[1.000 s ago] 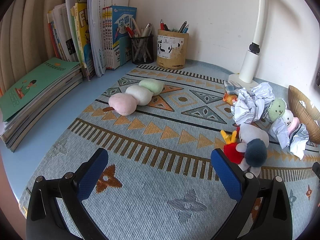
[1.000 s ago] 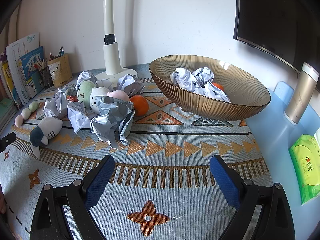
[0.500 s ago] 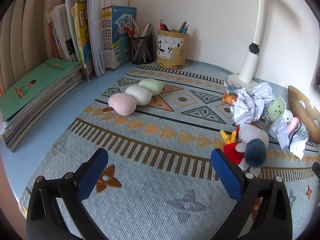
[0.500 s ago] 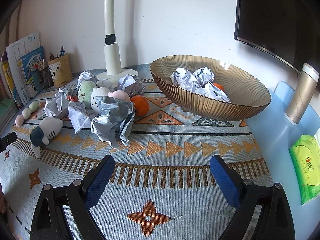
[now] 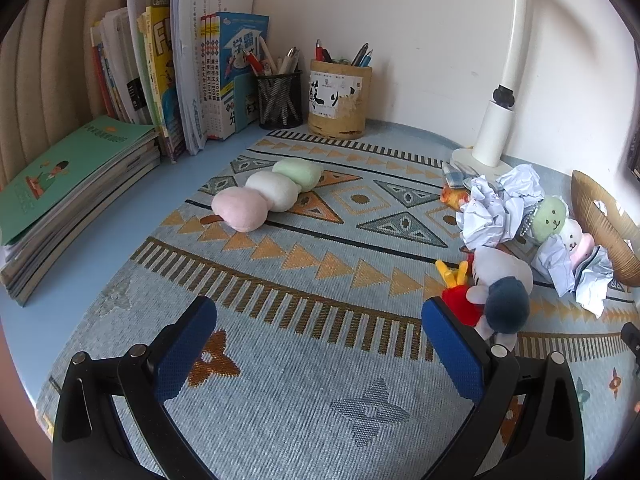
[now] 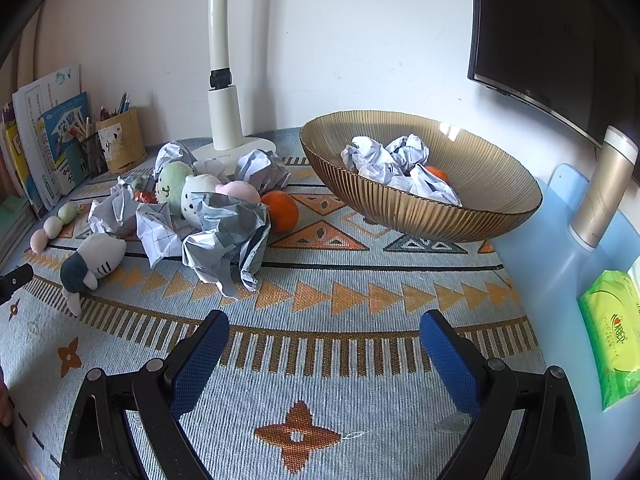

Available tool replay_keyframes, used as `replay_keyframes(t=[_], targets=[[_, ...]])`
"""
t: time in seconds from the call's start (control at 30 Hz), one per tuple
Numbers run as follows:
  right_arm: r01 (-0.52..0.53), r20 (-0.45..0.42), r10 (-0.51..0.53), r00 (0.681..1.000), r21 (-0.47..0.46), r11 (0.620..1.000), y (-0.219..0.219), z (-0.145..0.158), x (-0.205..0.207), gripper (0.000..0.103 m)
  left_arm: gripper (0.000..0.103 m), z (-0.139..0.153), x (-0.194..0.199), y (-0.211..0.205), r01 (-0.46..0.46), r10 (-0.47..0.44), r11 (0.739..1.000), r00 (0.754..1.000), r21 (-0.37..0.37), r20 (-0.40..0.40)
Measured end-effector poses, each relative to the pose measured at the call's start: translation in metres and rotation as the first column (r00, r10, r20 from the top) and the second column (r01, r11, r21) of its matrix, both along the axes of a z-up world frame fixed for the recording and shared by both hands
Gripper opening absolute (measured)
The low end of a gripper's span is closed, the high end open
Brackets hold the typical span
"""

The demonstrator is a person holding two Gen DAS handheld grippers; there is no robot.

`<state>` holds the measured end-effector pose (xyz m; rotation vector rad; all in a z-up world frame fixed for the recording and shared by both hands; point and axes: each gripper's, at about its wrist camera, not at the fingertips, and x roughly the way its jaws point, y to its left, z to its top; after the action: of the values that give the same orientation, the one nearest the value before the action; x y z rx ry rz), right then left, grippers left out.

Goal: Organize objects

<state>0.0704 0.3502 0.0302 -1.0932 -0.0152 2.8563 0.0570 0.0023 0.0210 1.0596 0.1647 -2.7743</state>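
Almost nothing has moved since the earlier pictures: my two claws stay where they were, and the things on the mat lie as before. In the right view the scene sits only a very little different, too small to say more.

My left gripper (image 5: 319,334) is spread wide and holds nothing, above the patterned mat (image 5: 304,408). My right gripper (image 6: 325,338) is also spread wide and empty.

The things to organize are gathered near the lamp base (image 6: 234,146). A large crumpled paper (image 6: 226,240) lies at the front of the heap, touching a string of three round plush heads (image 6: 200,194). An orange (image 6: 280,210) sits just beside this paper, between the heap and the ribbed bowl (image 6: 436,216). In the bowl there are already crumpled paper balls (image 6: 390,160) and a second orange, mostly hidden. A grey and white plush cat (image 6: 90,264) lies apart to the left of the heap. The three-colour dumpling plush (image 5: 266,196) rests alone, well apart, toward the books (image 5: 172,80).
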Motion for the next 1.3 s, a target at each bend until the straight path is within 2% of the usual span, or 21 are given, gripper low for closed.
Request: replay_keyframes(t=[1.3], targets=[[-0.011, -0.010, 0.011, 1.000, 0.001, 1.000, 0.0001, -0.0014, 0.0015, 0.096, 0.102, -0.0005, 0.0000, 0.0017, 0.016, -0.016, 1.000, 1.000, 0.008, -0.002]])
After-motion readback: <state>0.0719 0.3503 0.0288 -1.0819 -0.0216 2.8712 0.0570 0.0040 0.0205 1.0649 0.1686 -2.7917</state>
